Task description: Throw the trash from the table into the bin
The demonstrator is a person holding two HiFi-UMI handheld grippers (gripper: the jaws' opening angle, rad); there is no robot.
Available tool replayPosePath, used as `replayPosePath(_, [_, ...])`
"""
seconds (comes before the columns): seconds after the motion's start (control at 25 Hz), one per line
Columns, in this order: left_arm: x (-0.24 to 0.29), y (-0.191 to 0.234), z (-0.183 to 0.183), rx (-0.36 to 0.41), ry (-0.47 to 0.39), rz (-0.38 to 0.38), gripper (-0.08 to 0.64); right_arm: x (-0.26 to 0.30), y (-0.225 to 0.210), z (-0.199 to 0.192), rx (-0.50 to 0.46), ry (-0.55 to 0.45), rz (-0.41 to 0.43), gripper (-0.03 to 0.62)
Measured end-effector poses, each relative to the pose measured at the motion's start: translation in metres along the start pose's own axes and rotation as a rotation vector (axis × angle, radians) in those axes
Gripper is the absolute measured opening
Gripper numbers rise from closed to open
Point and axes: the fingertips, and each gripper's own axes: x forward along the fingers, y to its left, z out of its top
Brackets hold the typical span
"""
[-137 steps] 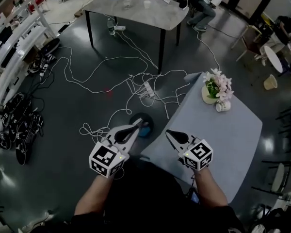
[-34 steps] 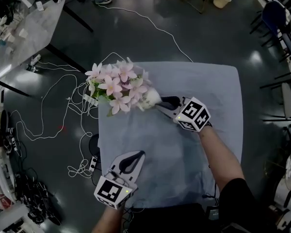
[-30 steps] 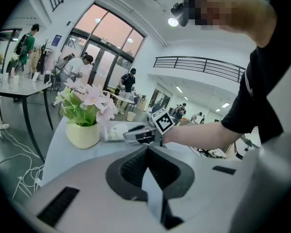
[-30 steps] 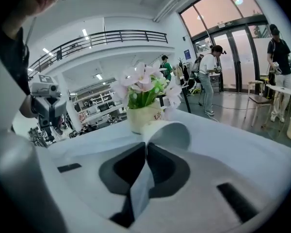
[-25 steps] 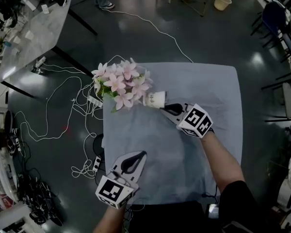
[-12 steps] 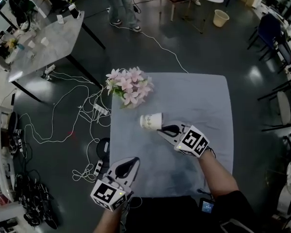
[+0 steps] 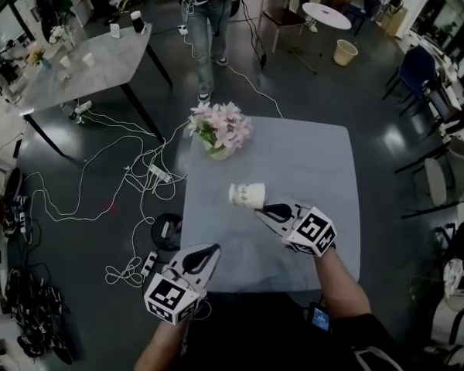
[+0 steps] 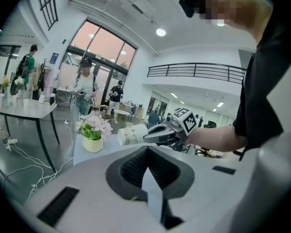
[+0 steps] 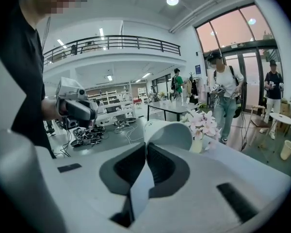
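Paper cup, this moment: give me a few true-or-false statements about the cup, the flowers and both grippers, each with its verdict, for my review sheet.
1. The right gripper pinches the paper cup at its rim. True.
2. The left gripper carries a piece of trash. False: its jaws are together with nothing between them.
3. A pot of pink flowers stands at the far left corner of the table. True.
4. The paper cup stands upright on the table. False: it lies on its side in the right gripper's grip.
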Motion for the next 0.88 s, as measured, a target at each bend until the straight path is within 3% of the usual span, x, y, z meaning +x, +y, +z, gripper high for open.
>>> replayPosePath(0.24, [-0.053,-0.011,-0.003,0.038,-0.022,0.009,0.012,-0.001,0.061,0.019,0.009,-0.018,-0.008,0.014])
replayPosePath(0.56, [-0.137,-0.011,-0.008,0.066,-0.064,0.087,0.012,0.026,0.152,0.047,-0.029,-0.042,0.069,0.014])
replayPosePath(0.88, [-0.235,0.012,-0.041,0.059,-0.132,0.229,0.012,0.08,0.24,0.067,-0.084,-0.053,0.192,0.014])
